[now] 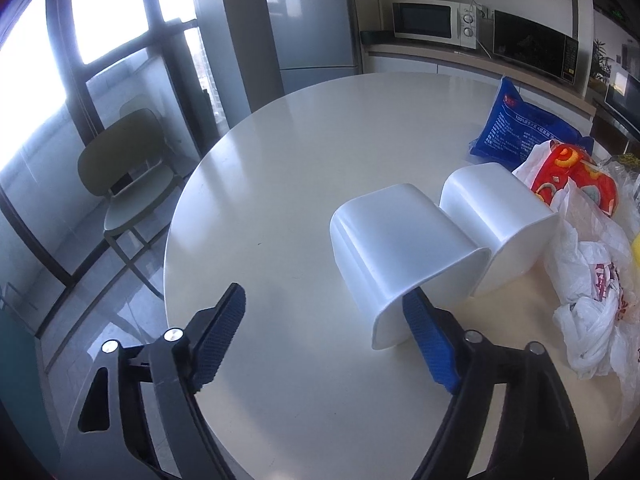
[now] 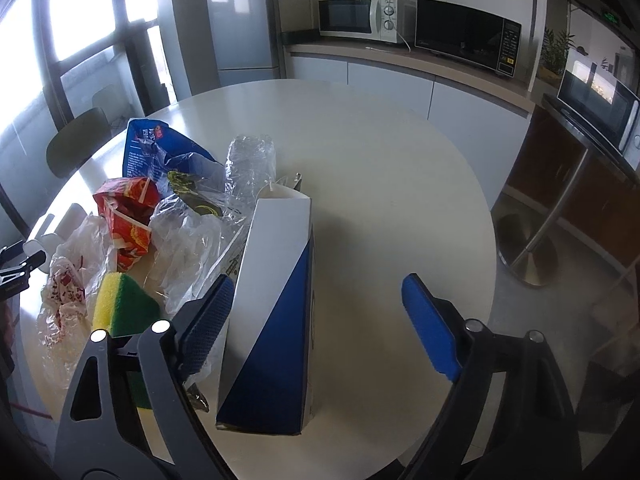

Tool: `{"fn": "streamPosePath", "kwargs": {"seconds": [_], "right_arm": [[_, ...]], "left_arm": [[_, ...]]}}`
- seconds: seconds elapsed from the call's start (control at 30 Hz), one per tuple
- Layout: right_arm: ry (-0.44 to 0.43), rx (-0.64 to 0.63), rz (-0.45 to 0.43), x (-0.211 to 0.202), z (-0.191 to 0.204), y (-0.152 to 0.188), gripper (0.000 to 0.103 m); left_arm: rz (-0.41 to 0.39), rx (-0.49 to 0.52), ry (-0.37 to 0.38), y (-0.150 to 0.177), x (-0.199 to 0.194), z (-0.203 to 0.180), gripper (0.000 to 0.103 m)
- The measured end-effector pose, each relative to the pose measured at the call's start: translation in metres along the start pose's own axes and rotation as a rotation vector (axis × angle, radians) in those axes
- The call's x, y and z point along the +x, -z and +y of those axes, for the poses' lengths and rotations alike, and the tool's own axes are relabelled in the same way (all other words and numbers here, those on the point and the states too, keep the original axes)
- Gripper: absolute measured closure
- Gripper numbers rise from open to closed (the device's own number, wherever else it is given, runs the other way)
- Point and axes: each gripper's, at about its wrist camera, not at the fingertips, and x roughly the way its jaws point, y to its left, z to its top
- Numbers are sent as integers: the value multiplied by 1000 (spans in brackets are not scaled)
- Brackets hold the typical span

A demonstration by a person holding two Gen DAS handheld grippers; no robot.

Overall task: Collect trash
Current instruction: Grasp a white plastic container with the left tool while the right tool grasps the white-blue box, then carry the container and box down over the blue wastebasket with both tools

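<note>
Both claws gape, holding nothing—the left claw (image 1: pixel 324 316) should straddle the nearest white tub's (image 1: pixel 404 256) rim on the counter (image 1: pixel 304 152), the right claw (image 2: pixel 316 304) the blue-and-white carton (image 2: pixel 276 308)—squarely.

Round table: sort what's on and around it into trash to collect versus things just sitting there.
Trash to collect:
blue-and-white carton
red snack wrapper
blue bag
clear plastic bags
white plastic bag

Just there:
two white bins
sponge
chair
microwaves
fridge
</note>
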Motion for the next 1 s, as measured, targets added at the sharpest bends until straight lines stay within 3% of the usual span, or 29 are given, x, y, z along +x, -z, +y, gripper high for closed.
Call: {"fn": "streamPosePath", "kwargs": {"seconds": [0.07,0.13,0.17,0.3,1.0], "right_arm": [[-24,12,20,6,-2,1,48],[-54,32,41,10,-4,3,70],[-61,36,49,12,-5,4,74],[-63,44,39,8,-7,7,74],[-76,3,-64,-50,-7,7,74]], "left_arm": [[13,-7,15,-1,4,0,45],[13,-6,21,1,5,1,62],[13,-1,25,2,5,0,74],[27,1,55,3,7,1,98],[-52,-43,88,-6,-26,8,101]]}}
